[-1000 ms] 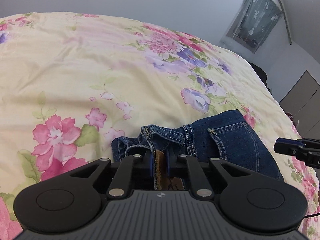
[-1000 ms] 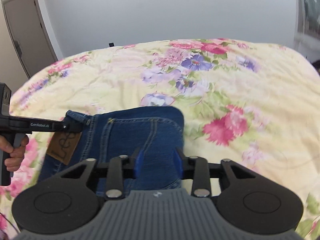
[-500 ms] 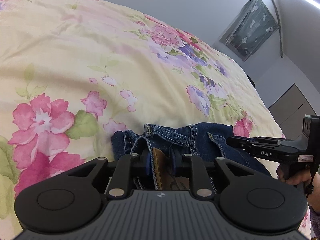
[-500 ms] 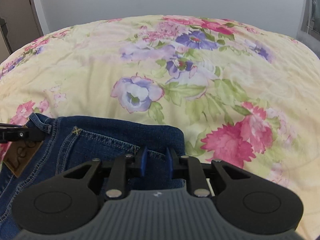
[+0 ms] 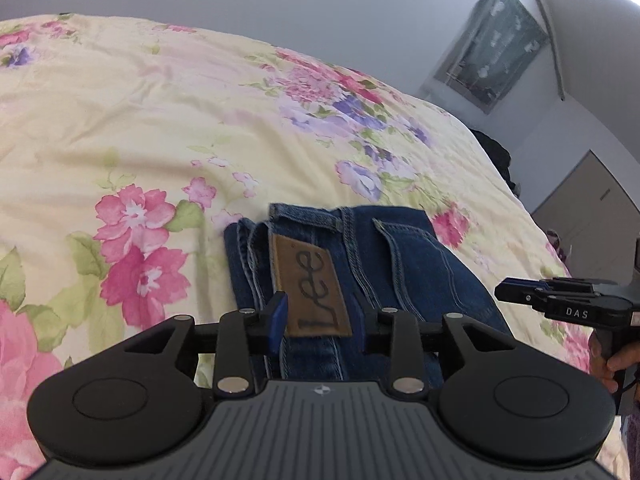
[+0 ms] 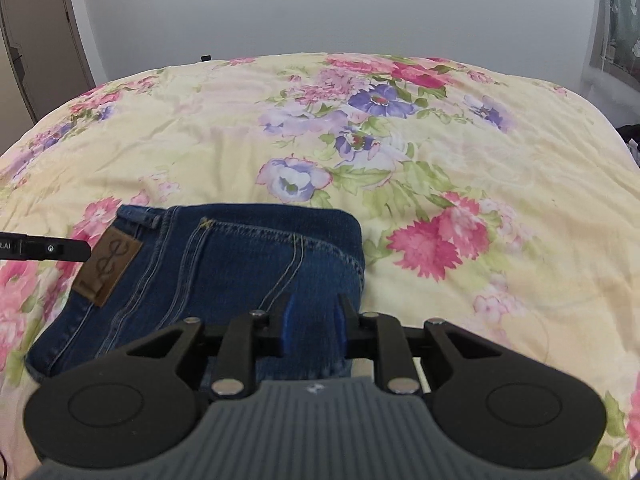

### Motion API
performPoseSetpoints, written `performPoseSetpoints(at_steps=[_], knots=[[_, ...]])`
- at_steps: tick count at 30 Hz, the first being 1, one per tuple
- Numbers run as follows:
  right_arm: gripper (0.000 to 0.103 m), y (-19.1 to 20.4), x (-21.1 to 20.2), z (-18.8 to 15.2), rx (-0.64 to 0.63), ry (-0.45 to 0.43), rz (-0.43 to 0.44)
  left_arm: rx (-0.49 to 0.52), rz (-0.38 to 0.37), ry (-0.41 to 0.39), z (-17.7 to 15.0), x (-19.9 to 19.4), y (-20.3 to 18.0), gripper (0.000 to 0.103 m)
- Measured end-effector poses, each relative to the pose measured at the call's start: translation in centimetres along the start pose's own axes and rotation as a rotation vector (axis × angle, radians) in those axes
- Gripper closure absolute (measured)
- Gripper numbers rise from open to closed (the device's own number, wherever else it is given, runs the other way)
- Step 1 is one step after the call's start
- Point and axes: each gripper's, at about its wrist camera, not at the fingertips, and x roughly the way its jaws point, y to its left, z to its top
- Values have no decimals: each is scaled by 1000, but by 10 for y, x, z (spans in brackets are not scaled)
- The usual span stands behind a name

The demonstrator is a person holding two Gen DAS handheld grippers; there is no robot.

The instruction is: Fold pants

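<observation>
Dark blue jeans (image 5: pixel 400 264) lie folded into a compact stack on the floral bedspread, brown leather label (image 5: pixel 314 292) facing up. They also show in the right wrist view (image 6: pixel 248 264). My left gripper (image 5: pixel 320 328) is open, its fingers either side of the label at the waistband, holding nothing. My right gripper (image 6: pixel 312 326) is open over the near right part of the folded jeans, empty. The right gripper also shows in the left wrist view (image 5: pixel 560 304), beside the jeans' right edge. The left gripper's tip shows in the right wrist view (image 6: pixel 56 250), next to the label.
The yellow floral bedspread (image 6: pixel 400 140) spreads far behind and to both sides of the jeans. A grey wall stands behind the bed. A door (image 6: pixel 32 48) is at the far left and a curtained window (image 5: pixel 492 44) at the right.
Both grippers have opened and let go of the jeans, then pulled back a little. The folded jeans now lie flat on the bed with the label exposed.
</observation>
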Motion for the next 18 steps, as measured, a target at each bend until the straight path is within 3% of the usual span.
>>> performPoseSetpoints(at_steps=[2,8,18], knots=[[87,1,-17,-19,20,5,23,28,-10,14,-15,-5,-9,69],[87,11,-34,-76,-23,36,1,40,66,77,-53,9,-7,75],[88,0,3,-106,58,84,-5,-7,72,90,-63,20,4,75]])
